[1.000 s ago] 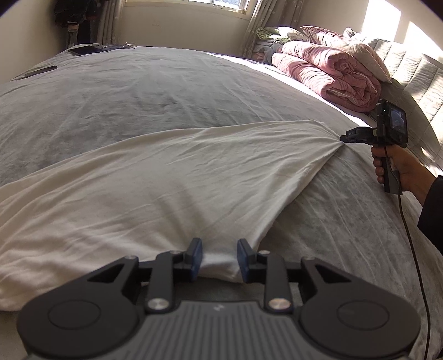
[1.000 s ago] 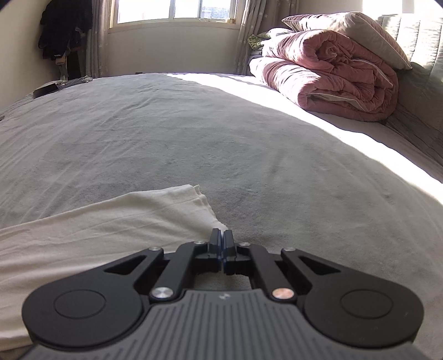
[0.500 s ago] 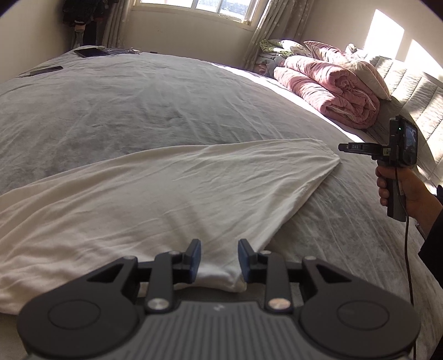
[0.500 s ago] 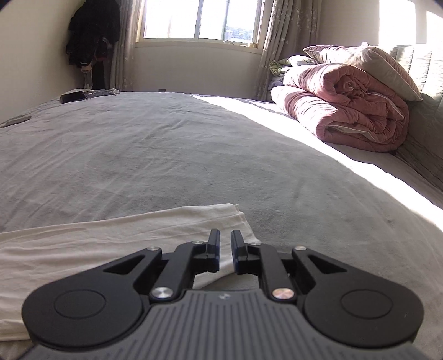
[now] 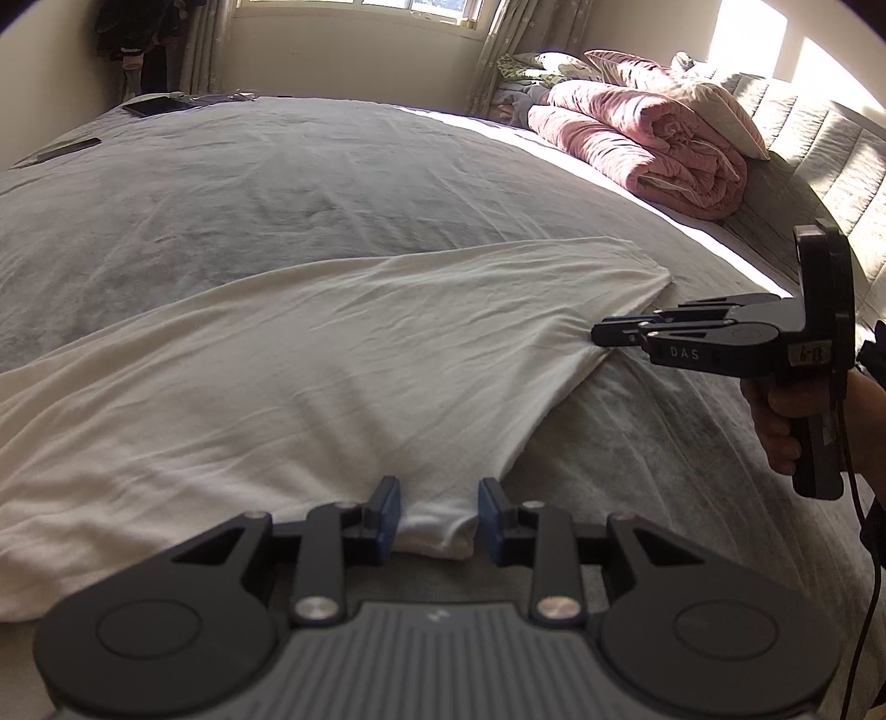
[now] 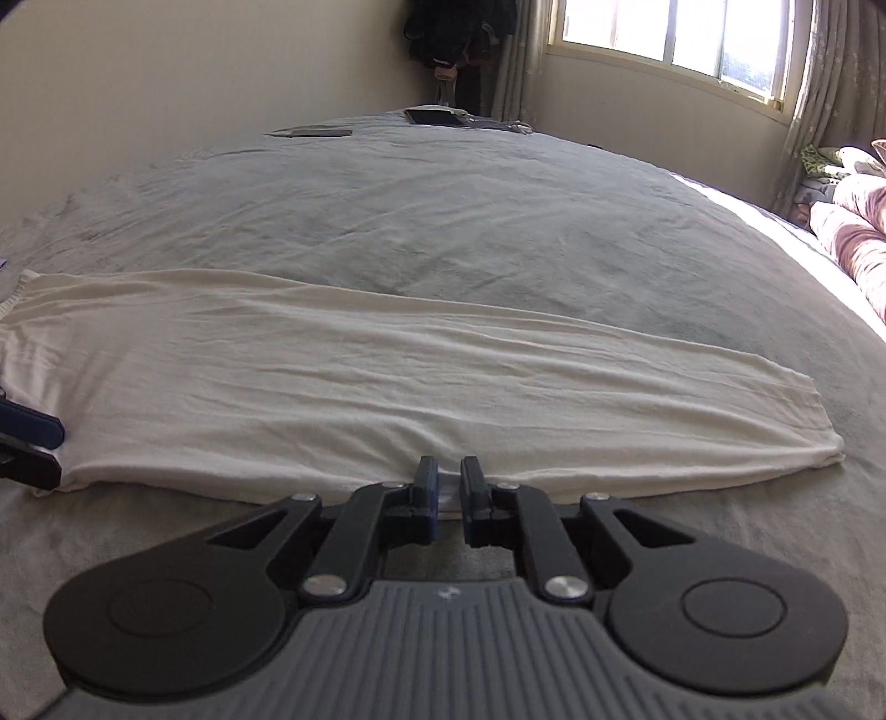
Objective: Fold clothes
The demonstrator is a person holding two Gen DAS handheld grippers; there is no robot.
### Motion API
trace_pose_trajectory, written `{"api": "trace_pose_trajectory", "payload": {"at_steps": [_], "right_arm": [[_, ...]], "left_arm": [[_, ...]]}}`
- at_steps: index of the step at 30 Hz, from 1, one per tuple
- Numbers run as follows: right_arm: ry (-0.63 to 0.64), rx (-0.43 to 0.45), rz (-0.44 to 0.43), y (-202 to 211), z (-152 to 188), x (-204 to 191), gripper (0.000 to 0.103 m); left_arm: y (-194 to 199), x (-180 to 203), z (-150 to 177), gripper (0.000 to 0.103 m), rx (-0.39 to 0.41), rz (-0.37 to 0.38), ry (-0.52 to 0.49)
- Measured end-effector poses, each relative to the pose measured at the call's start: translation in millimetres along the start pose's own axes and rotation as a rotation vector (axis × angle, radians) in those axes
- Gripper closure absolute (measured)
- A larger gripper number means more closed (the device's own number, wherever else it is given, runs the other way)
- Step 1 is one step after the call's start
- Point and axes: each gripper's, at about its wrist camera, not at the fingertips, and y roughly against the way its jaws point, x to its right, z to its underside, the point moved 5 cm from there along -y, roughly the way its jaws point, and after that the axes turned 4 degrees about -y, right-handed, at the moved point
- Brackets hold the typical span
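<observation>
Left gripper (image 5: 433, 518): jaws spread apart, straddling the near corner of the white garment (image 5: 310, 376). The blue-padded fingers (image 5: 386, 518) flank the cloth edge on both sides without closing on it. In the right wrist view, one blue finger of this gripper enters at the left border, at the garment's corner.

Right gripper (image 6: 448, 493): jaws parted by a narrow gap, tips at the near edge of the white garment (image 6: 354, 387), about midway along its length. A thin strip of cloth edge shows between the fingers; actual clamping on it cannot be confirmed. In the left wrist view, the right gripper (image 5: 601, 335) is held level by a hand (image 5: 781, 421) on its pistol grip, with its tip touching the garment's right-hand edge, where the cloth bunches slightly.

Garment: lies flat and lengthwise on the grey bedspread (image 6: 443, 221), lightly wrinkled, folded into a long band with one narrow end at the right and a wider end at the left in the right wrist view.

Surroundings: a rolled pink quilt (image 5: 648, 144) with a pillow (image 5: 714, 105) on top rests against the grey padded headboard (image 5: 830, 144). A window (image 6: 681, 39) with curtains stands beyond the bed. Flat dark items (image 6: 432, 117) lie at the bed's far corner; dark clothing (image 6: 443, 33) hangs beside the wall.
</observation>
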Motion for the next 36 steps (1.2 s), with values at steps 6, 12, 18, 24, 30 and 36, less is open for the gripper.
{"api": "trace_pose_trajectory", "payload": {"at_steps": [6,12,18,24,30,36], "right_arm": [[-0.074,-0.031,0.096,-1.1,5.7,40.0,0.099],[-0.187,-0.003,0.161,2.6,2.9,78.2,0.1],[-0.269,0.062,0.177,14.8,-5.4,90.5,0.085],[-0.237,0.074,0.134,12.0,-14.1,63.3,0.085],[-0.18,0.084,0.078,1.7,-30.5,17.9,0.085],[-0.128,0.031,0.021,-19.6,-28.3,-27.5,0.085]], "left_arm": [[0.6,1.1,0.2,0.071,-0.002,-0.003,-0.004],[1.2,0.6,-0.4,0.071,-0.005,-0.003,-0.002],[5.8,-2.9,-4.7,0.068,0.004,-0.005,0.018],[11.0,-14.8,-7.9,0.066,0.011,-0.037,0.054],[23.9,-50.1,-7.4,0.064,0.02,-0.111,0.153],[37.9,-93.1,4.6,0.064,0.029,-0.175,0.289]]}}
